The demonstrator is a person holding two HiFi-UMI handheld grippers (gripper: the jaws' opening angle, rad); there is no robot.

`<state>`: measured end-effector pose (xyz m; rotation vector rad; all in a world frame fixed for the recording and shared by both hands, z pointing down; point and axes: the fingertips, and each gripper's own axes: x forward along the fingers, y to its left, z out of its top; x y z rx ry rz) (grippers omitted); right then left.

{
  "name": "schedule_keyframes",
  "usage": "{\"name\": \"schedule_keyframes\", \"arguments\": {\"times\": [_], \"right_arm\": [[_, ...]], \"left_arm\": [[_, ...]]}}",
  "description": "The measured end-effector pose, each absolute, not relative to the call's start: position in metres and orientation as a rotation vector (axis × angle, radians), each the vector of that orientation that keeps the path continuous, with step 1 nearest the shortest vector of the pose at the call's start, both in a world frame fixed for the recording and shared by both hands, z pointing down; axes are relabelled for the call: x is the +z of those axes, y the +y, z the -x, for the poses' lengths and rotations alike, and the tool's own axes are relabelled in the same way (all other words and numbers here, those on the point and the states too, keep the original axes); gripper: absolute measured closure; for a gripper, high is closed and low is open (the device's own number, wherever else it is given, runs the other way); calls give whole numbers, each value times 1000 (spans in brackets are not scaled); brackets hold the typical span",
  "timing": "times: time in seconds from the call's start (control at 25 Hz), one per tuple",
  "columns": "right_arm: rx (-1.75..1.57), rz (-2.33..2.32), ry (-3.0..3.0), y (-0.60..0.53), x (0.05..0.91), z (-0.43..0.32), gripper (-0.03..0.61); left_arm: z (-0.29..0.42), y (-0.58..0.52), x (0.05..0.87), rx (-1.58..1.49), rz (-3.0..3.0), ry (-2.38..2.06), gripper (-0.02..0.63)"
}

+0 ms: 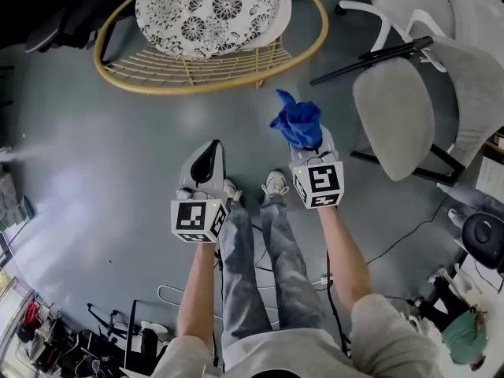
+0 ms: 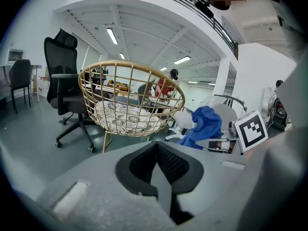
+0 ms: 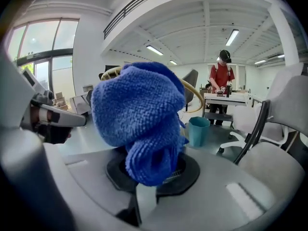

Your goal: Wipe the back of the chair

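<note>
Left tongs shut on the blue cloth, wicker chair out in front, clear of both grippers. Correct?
One slip: the blue cloth is clamped in the right tongs, not the left; the right gripper view shows it. The left tongs are shut on nothing. The wicker chair does stand out in front, clear of both.

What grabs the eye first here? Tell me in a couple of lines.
A bright blue cloth is bunched in the right hand-held gripper, at the head view's middle. Beyond it a round golden wire chair with a black-and-white patterned cushion sits on the grey floor; a grey office chair stands at right.
</note>
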<state>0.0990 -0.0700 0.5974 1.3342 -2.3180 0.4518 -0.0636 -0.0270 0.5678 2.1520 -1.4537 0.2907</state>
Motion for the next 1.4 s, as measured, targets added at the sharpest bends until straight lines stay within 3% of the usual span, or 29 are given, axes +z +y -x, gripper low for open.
{"name": "schedule_keyframes", "arguments": {"times": [1.4], "right_arm": [[434,-1325,-2358,-190,597,-80,537]], "left_arm": [[55,-65,580,310,-2115,-1450,611]]}}
